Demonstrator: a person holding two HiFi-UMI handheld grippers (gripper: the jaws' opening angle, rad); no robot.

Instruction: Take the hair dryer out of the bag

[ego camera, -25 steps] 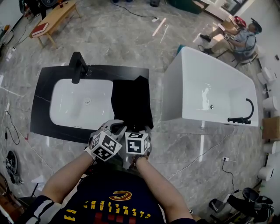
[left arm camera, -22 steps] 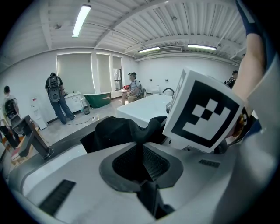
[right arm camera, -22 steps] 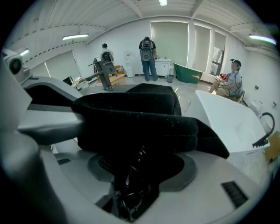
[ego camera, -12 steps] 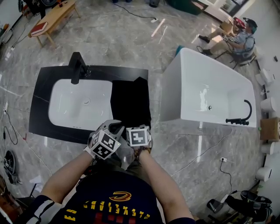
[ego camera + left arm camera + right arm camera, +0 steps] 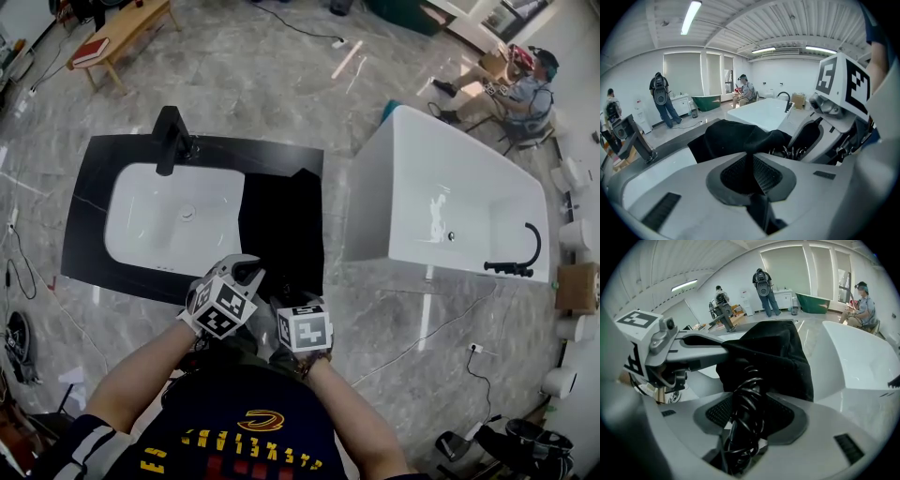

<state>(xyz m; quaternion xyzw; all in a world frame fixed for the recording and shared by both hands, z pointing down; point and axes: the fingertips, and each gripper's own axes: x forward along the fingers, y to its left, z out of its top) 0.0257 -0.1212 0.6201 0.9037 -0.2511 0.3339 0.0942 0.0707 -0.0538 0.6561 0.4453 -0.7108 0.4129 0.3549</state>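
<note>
Bright, even indoor light from ceiling tubes (image 5: pixel 691 16); streaks of glare on the polished floor (image 5: pixel 281 94). Both gripper views bend strongly and darken at their edges.

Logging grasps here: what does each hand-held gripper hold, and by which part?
The left hand-held gripper pinches a fold of the black bag; the right hand-held gripper is shut on the coiled black cord, mid-bundle.
</note>
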